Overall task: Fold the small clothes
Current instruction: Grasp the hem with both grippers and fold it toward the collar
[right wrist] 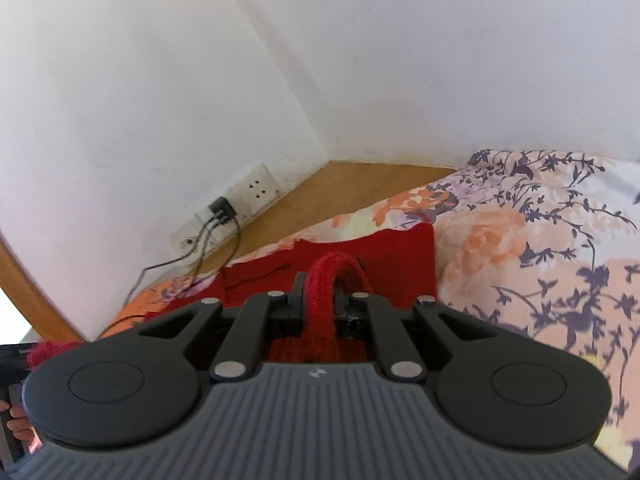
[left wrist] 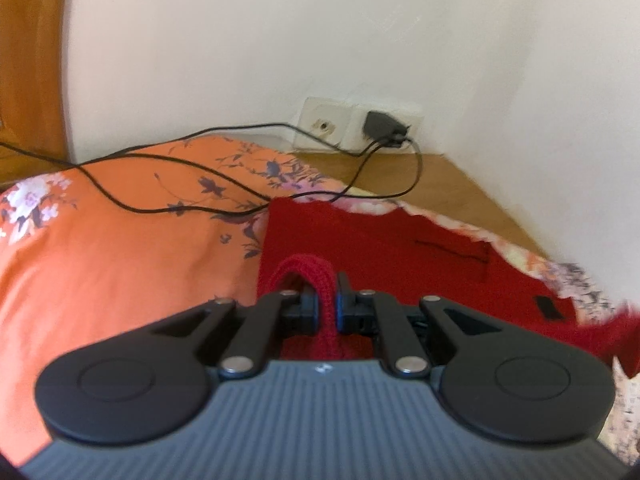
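A red knitted garment [left wrist: 384, 248] lies spread on a floral orange bedspread [left wrist: 120, 248]. My left gripper [left wrist: 327, 300] is shut on a fold of the garment's ribbed edge, which loops up between the fingers. My right gripper [right wrist: 320, 300] is shut on another fold of the same red garment [right wrist: 384, 256], which also bulges up between its fingers. The garment's far part lies flat beyond both grippers. A dark label [left wrist: 549, 308] shows on the cloth at the right in the left wrist view.
A black cable [left wrist: 168, 184] runs across the bedspread from a charger [left wrist: 382, 124] plugged into a wall socket [right wrist: 256, 192]. A wooden ledge [left wrist: 452, 184] borders the bed along the white wall. A wooden frame [left wrist: 28, 60] stands far left.
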Action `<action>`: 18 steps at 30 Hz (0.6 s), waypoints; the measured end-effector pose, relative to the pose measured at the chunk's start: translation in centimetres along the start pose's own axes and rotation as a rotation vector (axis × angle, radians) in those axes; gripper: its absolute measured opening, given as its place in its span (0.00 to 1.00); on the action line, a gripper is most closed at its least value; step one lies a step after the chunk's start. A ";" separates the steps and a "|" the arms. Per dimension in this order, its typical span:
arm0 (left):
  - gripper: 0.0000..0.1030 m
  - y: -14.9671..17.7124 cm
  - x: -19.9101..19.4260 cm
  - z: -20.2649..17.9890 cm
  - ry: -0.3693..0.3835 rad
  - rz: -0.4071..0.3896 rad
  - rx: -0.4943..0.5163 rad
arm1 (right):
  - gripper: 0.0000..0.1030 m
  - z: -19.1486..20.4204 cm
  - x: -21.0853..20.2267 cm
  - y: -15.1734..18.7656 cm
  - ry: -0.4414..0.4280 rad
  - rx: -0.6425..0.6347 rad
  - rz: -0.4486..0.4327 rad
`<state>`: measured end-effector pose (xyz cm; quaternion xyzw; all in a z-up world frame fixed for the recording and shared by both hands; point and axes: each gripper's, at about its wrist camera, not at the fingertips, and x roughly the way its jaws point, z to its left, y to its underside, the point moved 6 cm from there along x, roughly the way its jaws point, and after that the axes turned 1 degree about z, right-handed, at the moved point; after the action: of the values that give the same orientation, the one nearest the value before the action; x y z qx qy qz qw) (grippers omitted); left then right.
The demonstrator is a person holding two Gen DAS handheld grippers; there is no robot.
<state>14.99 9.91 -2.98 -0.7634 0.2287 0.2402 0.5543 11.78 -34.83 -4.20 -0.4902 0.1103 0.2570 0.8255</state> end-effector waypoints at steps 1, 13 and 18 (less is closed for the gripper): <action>0.09 0.1 0.7 0.1 -0.018 0.007 0.001 | 0.09 -0.2 0.6 0.0 0.008 -0.009 0.007; 0.13 1.6 4.5 0.9 -0.087 0.062 -0.018 | 0.11 -4.2 7.1 2.2 0.057 0.014 0.120; 0.23 1.3 3.7 1.1 -0.039 0.086 -0.045 | 0.26 -3.9 6.8 2.2 0.048 0.036 0.117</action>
<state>16.98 10.29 -6.55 -0.7605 0.2448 0.2837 0.5303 16.63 -35.21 -10.69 -0.4740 0.1634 0.2909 0.8148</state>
